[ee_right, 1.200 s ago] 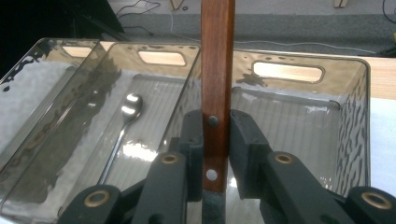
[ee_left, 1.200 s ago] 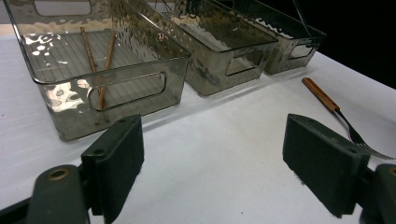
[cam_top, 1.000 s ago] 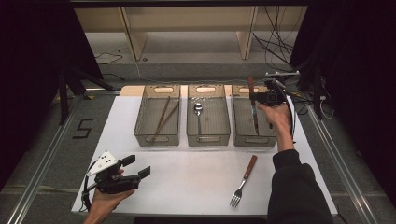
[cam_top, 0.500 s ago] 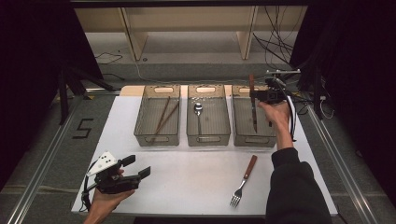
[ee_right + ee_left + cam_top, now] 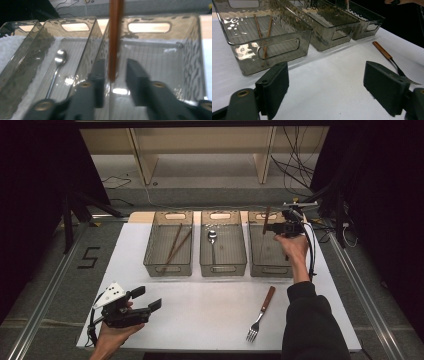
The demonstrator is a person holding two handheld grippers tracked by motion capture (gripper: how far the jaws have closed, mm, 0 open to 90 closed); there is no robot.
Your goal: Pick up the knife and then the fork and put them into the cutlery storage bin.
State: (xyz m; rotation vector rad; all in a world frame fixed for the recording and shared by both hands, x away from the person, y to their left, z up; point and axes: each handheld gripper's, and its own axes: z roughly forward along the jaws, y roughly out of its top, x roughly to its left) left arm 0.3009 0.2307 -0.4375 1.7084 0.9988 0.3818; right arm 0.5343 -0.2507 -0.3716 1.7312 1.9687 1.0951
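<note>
Knife hangs over the right-hand bin, grip loosening

The right hand-held gripper point(image 5: 112, 72) has just been opening its jaws; a brown wooden-handled knife point(image 5: 114, 37) stands upright between them, pads looking just clear of it, above the right bin point(image 5: 270, 267). Handle is plain reddish-brown wood, slim and straight, no lettering readable. Left of that bin, a black "5" point(image 5: 89, 257) marks the floor. The left hand-held gripper point(image 5: 145, 300) rests wide open and empty near the desk's point(image 5: 200, 320) front.

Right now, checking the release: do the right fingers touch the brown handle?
Apart. Right gripper view: the fingers, just opening, leave gaps on both sides of the brown handle.
</note>
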